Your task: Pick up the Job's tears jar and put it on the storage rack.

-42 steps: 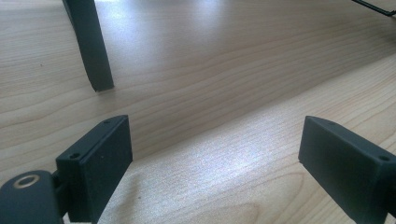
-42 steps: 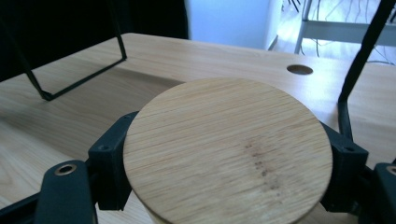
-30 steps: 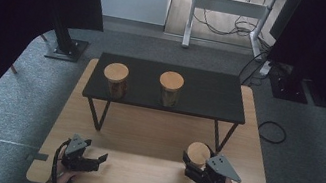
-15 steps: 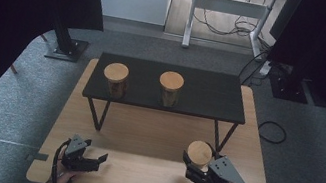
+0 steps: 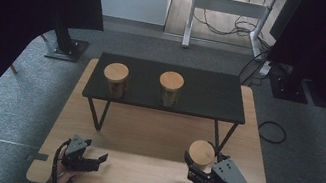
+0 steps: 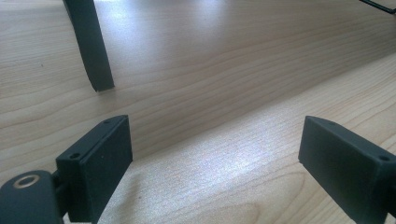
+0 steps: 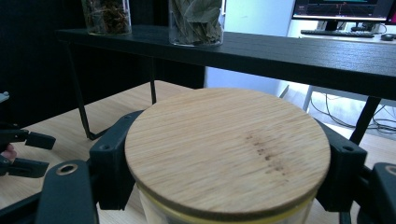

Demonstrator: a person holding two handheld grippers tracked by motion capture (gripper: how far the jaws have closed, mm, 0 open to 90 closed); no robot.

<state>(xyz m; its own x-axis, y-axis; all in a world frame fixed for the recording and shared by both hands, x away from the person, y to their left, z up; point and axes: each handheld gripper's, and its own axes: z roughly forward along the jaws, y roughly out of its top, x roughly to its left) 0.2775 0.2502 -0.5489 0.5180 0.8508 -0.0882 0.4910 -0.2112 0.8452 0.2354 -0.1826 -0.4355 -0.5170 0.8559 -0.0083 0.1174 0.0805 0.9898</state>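
Gripping the third jar [image 7: 227, 154] just under its bamboo lid, my right gripper [image 5: 201, 172] has barely shifted over the last second at the near right of the table [image 5: 143, 134]. Left gripper [image 5: 94, 159] waits wide apart, empty, near left. The lift to the black shelf [image 5: 206, 91] hasn't begun.

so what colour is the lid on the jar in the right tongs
Light bamboo-wood tan lid, with a few small dark specks; clearest in the right gripper view.

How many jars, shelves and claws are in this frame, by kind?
Jars with wooden lids: 3, two on the black shelf, one in the right claw
Black shelf: 1
Claws: 2, left claw, right claw
Total: 6
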